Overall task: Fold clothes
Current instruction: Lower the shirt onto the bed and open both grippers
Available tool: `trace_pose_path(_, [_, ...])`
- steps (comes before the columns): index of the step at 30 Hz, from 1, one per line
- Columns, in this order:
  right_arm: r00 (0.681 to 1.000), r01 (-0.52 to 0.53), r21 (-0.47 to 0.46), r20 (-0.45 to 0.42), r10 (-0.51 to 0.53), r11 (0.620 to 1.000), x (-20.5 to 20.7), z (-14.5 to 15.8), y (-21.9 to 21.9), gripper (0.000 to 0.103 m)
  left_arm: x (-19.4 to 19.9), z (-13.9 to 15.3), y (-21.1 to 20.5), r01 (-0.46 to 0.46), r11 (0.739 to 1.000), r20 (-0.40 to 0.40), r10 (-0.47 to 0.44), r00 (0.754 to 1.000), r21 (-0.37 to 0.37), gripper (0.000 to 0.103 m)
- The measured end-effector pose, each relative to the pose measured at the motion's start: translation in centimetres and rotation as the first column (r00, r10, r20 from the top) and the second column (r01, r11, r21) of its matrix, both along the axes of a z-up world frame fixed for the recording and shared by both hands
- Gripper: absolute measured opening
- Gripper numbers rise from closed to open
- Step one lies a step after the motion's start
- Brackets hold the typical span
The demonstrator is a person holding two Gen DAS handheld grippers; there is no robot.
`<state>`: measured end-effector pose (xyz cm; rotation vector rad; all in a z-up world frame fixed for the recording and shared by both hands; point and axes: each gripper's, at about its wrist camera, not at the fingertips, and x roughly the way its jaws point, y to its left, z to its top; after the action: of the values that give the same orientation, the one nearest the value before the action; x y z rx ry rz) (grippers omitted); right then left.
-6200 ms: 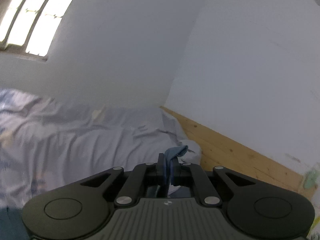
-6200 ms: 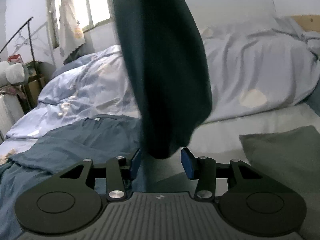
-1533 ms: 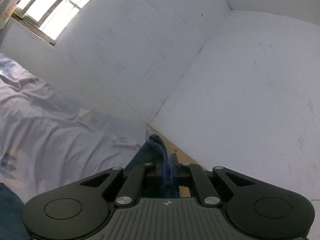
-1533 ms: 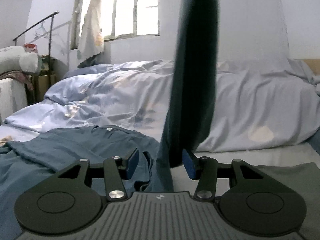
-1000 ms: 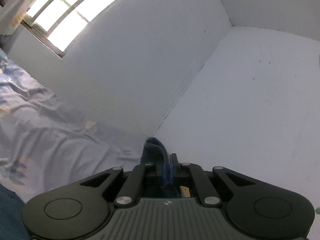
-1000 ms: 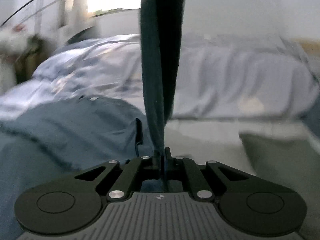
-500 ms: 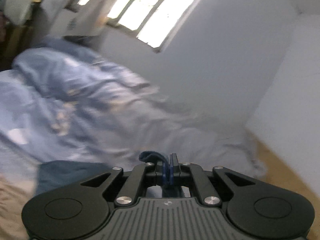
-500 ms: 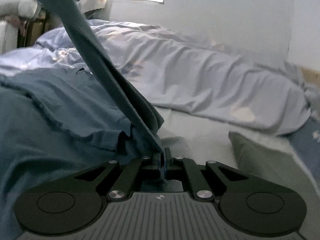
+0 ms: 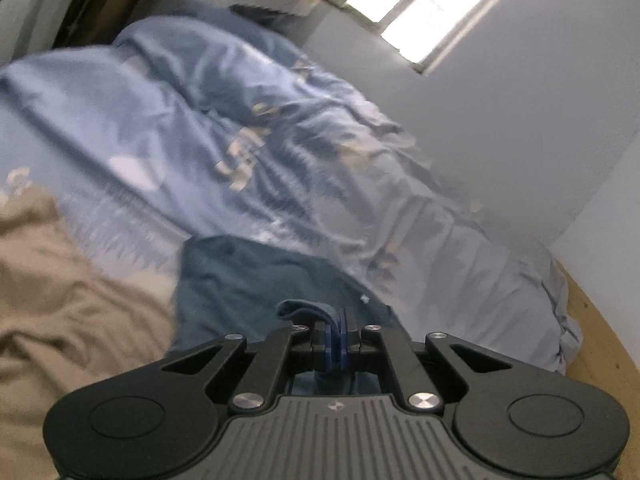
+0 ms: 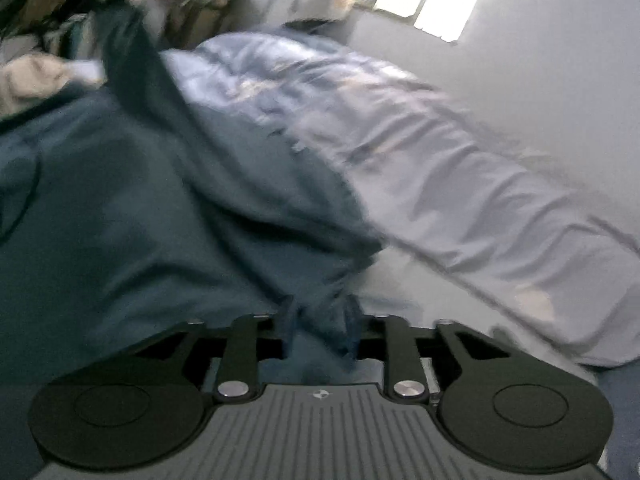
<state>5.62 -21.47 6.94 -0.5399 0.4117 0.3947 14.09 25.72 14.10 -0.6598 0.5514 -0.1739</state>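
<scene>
Left hand-held gripper (image 9: 339, 334): jaws pinched tight on a rolled edge of the teal garment (image 9: 256, 276); cloth bulges out just past the pads. Right hand-held gripper (image 10: 320, 332): jaws have just been opening, now part-way apart; teal cloth lies between them, but motion blur hides whether the pads touch it. Reads as a release in progress, not a grip.

Garment lies spread over the bed (image 10: 404, 276), most of it toward the near left side in the right wrist view, one band of it rising toward the far left. Pale blue duvet (image 9: 208, 128) is heaped along the bed's far edge against the wall. Tan cloth (image 9: 52, 300) sits at the bed's left edge, touching the garment.

Step in hand, as judged: laying the held edge down to set a fold.

To do it well:
- left keeps its pinch until the edge rests flat on the bed
- lower the edge onto the garment itself, clear of duvet and tan cloth
- right backs straight out so the cloth does not drag with it
- then smooth the crease before the next fold

Risk: the freed end bunches near the bed's middle
</scene>
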Motion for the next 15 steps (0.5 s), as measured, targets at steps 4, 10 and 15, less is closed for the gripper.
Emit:
trace_pose_path(4, [0.998,-0.03,-0.102,0.057,0.036,0.994,0.9,0.9,2.3,0.03,0.2,-2.1,1.6,-0.019,1.0,-0.011,0.018,1.0,-0.022,0.002])
trace_pose_path(10, [0.975,-0.212,-0.253,0.006,0.22,0.944,2.1,-0.3,8.4,0.03,-1.3,-3.7,3.4,-0.076,0.995,0.041,0.079,0.996,-0.068,0.061])
trace_pose_path(15, [0.95,-0.295,-0.356,-0.012,0.311,0.887,2.8,-1.9,12.2,0.03,-4.7,-4.4,4.7,-0.191,0.971,0.081,0.204,0.976,-0.146,0.066])
